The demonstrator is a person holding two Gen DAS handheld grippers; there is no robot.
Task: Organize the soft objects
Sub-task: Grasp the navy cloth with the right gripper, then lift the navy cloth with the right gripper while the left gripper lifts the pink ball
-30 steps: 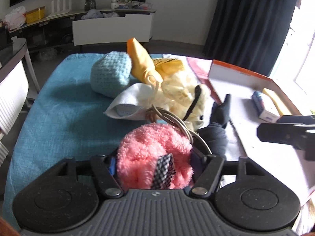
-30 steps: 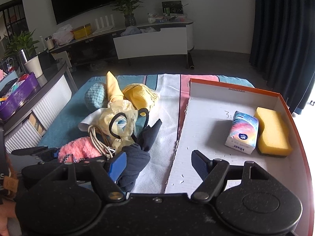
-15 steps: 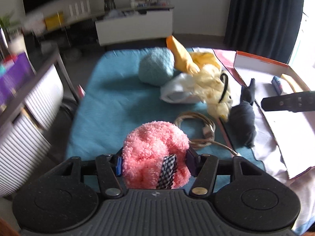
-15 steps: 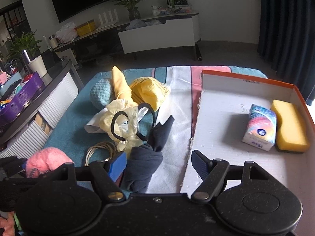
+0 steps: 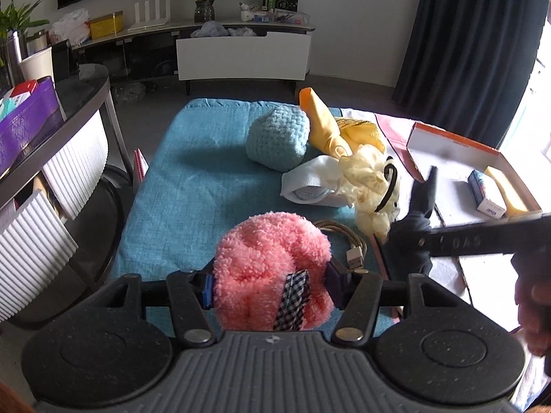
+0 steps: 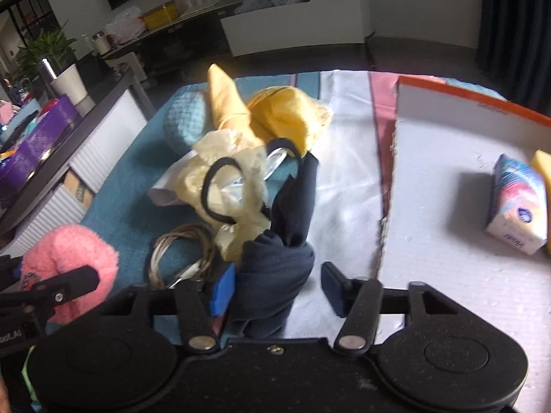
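Observation:
My left gripper (image 5: 270, 285) is shut on a pink fluffy plush (image 5: 268, 254) with a checkered tag, held above the teal towel (image 5: 193, 186). The jaws of my right gripper (image 6: 277, 290) are closing around a bunched navy cloth (image 6: 286, 241). Its left pad touches the cloth, while the right pad stands a little apart from it. Beyond lies a pile: a light blue knitted ball (image 5: 277, 139), a yellow cloth (image 6: 286, 120), a pale yellow frilly piece with a black hair band (image 6: 224, 179) and a white mask (image 5: 310, 186). A coiled cable (image 6: 179, 251) lies beside the navy cloth.
An orange-rimmed box (image 6: 447, 96) at the right holds a tissue pack (image 6: 516, 203) and a yellow sponge (image 6: 542, 165). A curved side table (image 5: 69, 110) with a purple box stands at the left. A person's hand (image 5: 533, 292) shows at the right edge.
My left gripper has drawn back and up from the pile with the pink plush. My right gripper has sunk over the navy cloth and its jaws have narrowed.

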